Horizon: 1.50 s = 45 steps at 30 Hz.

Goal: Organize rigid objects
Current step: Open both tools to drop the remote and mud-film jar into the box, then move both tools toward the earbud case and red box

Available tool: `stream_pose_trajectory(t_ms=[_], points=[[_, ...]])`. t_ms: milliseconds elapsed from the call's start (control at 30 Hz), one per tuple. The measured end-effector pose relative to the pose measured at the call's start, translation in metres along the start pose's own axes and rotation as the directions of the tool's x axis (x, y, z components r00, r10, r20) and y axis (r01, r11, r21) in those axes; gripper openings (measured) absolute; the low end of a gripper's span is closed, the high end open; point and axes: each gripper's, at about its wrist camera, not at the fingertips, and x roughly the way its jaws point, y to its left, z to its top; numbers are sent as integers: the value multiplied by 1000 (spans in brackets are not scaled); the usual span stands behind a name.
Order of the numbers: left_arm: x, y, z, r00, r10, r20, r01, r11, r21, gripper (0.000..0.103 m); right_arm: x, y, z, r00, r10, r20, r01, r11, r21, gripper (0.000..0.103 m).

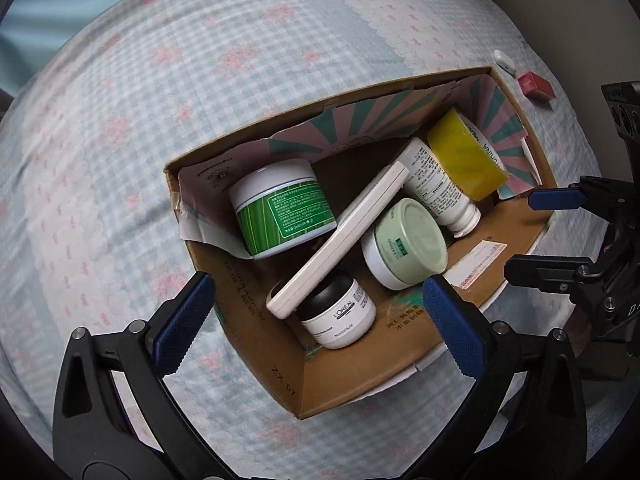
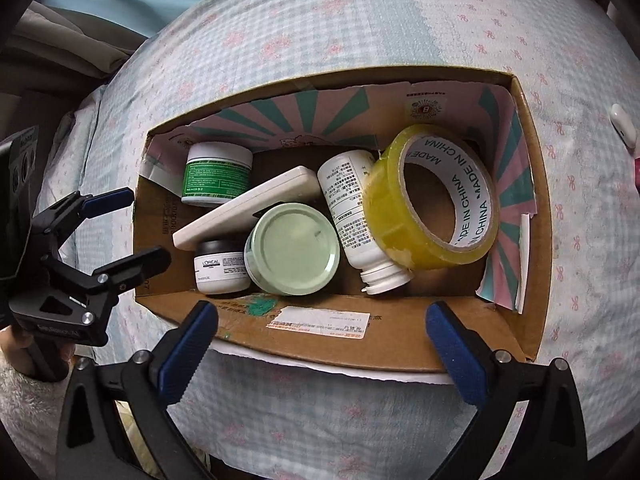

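Right wrist view looks down past the open, empty right tool (image 2: pixel 320 340) into a cardboard box (image 2: pixel 400 344) lying just ahead of its fingertips on a bed covered with a blue checked sheet (image 2: pixel 320 20). Straight ahead of this tool, inside the box, a pale green jar (image 2: pixel 294 250) lies on its side with its lid facing up. To its right a white bottle (image 2: pixel 352 216) lies slanted, cap toward the tool, touching a yellow roll of tape (image 2: pixel 436 196) that leans tilted at the box's right end. Left of the pale jar sits a white L'Oreal jar (image 2: pixel 220 270) with a dark lid, and a flat white case (image 2: pixel 244 210) rests slanted above it. Beyond, at the far left corner, a green-labelled jar (image 2: pixel 218 174) stands upright. The left tool (image 2: pixel 132 228), also spread open with nothing in it, hangs at the box's left end. From the left wrist view, the left tool (image 1: pixel 316 320) frames the box's near end, with the L'Oreal jar (image 1: pixel 340 316) closest between its fingers. Past the box's far corner, on the sheet, lie a small white object (image 1: pixel 505 61) and a small red box (image 1: pixel 535 85).
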Motion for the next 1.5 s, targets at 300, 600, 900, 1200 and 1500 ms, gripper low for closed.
stream_pose_trajectory(t_ms=[300,600,900,1200,1500], points=[[-31,-6,-10,999,23,26,-23,999,-22,103,-19,14,-1,999,13,47,-11,1000,-26,103],[-86,-18,-27,992,97,84,-89,992,-93,103,-78,16,-7,988,-63,144,69,997,-40,103],[-134,-81,-32,981,81,176,-56,988,-143,103,-173,-33,-40,951,-179,253,195,980,-39,103],[-141,-182,-23,979,30,204,-9,995,-104,103,-250,-113,-87,914,-252,317,288,955,-72,103],[-124,-265,26,981,50,186,-59,997,40,103,-277,-205,-94,891,-279,359,340,933,-119,103]])
